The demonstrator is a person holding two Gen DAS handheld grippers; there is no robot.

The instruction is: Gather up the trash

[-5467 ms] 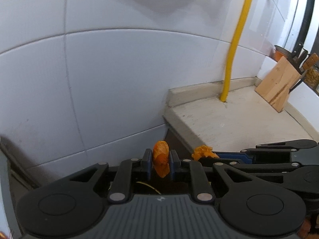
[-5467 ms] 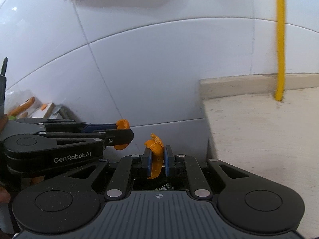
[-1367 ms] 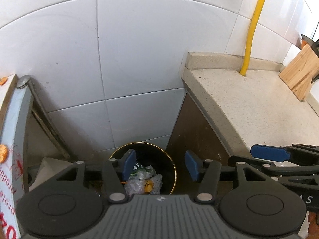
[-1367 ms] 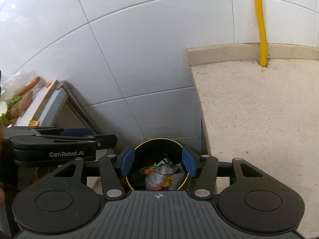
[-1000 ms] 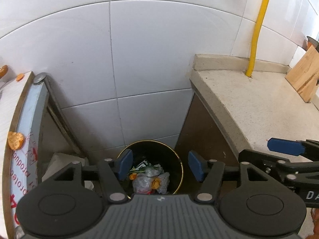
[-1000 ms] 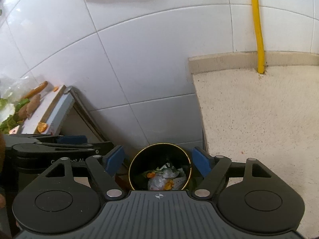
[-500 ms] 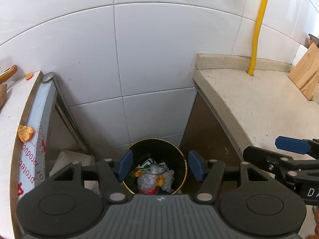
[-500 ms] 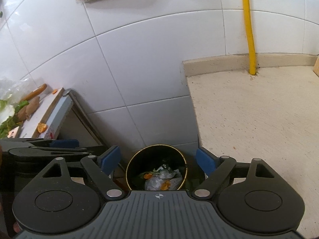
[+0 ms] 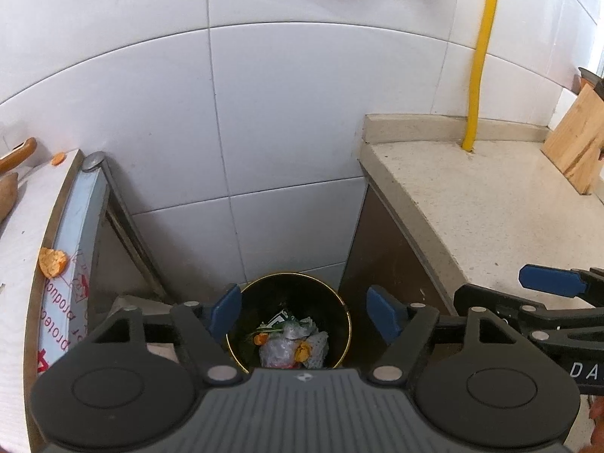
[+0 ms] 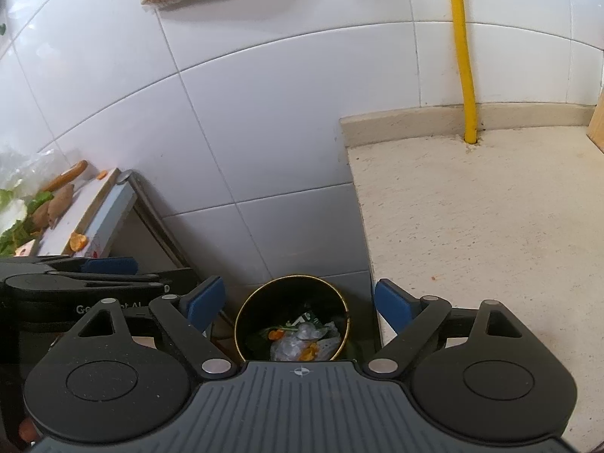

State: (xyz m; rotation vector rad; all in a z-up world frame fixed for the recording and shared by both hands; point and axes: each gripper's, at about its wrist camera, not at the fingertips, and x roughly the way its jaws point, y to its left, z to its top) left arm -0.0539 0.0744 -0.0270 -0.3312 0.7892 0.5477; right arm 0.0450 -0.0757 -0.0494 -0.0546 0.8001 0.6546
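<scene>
A black trash bin with a gold rim [image 9: 290,275] stands on the floor between a cabinet and the counter, holding crumpled plastic, a wrapper and orange peel pieces [image 9: 302,349]. My left gripper [image 9: 304,313] hovers high above the bin; its jaws are opening and nothing is between them. Beside it, my right gripper [image 10: 300,300] also hangs over the bin [image 10: 290,276], open and empty, with peel [image 10: 275,334] visible below. Each gripper's blue pad shows in the other's view: the right one [image 9: 547,285] and the left one [image 10: 109,264].
A speckled counter [image 9: 490,207] lies to the right with a yellow pipe [image 9: 479,56] and a wooden knife block [image 9: 577,139]. On the left a white board [image 10: 90,204] carries an orange peel scrap [image 9: 53,262] and vegetables [image 10: 56,200]. White tiled wall behind.
Several seconds ago each gripper was shut on a piece of orange peel; both now stand empty. Over the last second both pairs of jaws spread wider above the bin.
</scene>
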